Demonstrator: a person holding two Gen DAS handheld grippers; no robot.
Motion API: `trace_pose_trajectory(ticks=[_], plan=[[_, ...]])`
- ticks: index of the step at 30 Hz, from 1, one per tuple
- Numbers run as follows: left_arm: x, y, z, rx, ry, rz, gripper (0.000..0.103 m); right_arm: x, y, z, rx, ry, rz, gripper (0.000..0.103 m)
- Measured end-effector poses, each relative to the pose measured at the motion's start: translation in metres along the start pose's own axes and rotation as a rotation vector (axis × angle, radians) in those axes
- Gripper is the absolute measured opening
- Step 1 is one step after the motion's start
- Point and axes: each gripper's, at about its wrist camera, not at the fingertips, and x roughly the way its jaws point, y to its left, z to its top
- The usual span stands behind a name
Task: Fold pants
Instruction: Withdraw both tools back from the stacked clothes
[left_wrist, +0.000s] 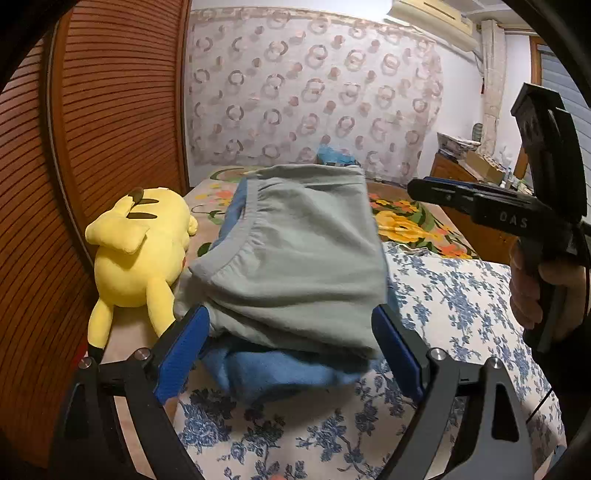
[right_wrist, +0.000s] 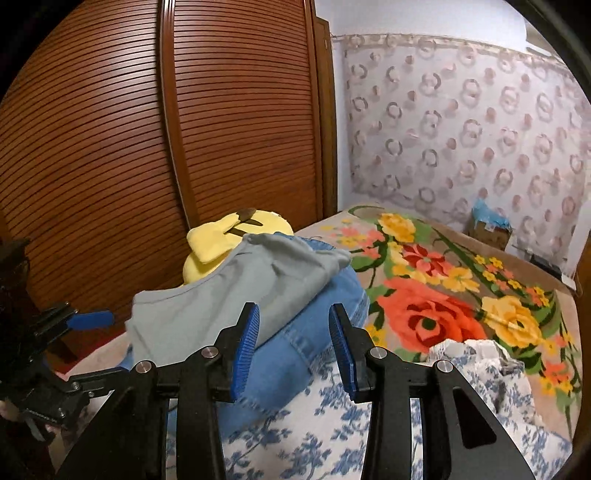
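Folded grey pants (left_wrist: 295, 258) stacked on blue jeans (right_wrist: 295, 332), at 12 o'clock from both. Left gripper (left_wrist: 291, 354) spread wide, empty; right gripper (right_wrist: 293, 347) parted, empty.

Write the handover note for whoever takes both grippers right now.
Left gripper: open, holding nothing, its fingers either side of the near edge of the folded grey-green pants.
Right gripper: open, holding nothing.
The pants lie folded on top of the blue denim garment, on the blue-flowered white sheet, beside the yellow plush toy.
Done: the pants look folded.
Left: perhaps straightening the stack.
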Motion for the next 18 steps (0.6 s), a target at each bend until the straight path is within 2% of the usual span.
trace_pose_trajectory(ticks=[18], plan=[[-0.043,-0.041,-0.015,0.057,-0.038,-0.05,0.09,-0.073,0.025,-0.042,0.054,-0.039,-0.059,0.047]])
